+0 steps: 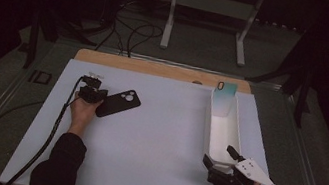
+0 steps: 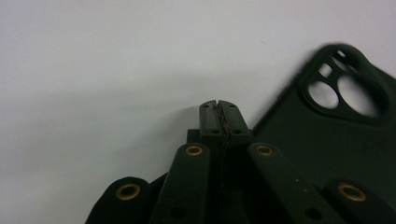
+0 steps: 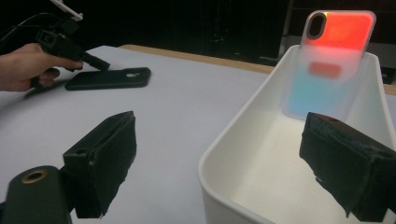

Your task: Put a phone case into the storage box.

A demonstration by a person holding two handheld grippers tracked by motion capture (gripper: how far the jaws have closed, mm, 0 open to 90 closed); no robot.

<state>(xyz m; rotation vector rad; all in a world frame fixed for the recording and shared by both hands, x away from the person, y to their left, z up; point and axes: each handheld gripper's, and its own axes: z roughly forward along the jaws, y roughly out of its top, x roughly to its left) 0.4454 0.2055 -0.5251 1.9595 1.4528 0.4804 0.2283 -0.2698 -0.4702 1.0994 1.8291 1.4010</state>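
Already your left gripper [image 1: 99, 94] has its jaws pressed flat together with nothing between them, and the tip sits at the near edge of the black phone case [image 1: 119, 103]. In the left gripper view that case [image 2: 327, 140] lies just right of the closed tips, touching or almost touching them; you cannot tell which. Pushing on from here, closed tips will likely shove or spin the flat case across the white table [image 1: 155, 136] rather than lift it, since it lies flush and offers no edge to pinch. You would need to spread the jaws first.

Further right, your right gripper [image 1: 223, 158] has its jaws wide open, straddling the near wall of the white bin [image 3: 224, 154], one jaw outside, one over the inside. Closing there could tip or drag the bin, and the coloured phone case [image 3: 334, 60] leaning upright against its far wall, well beyond the jaws, could topple.
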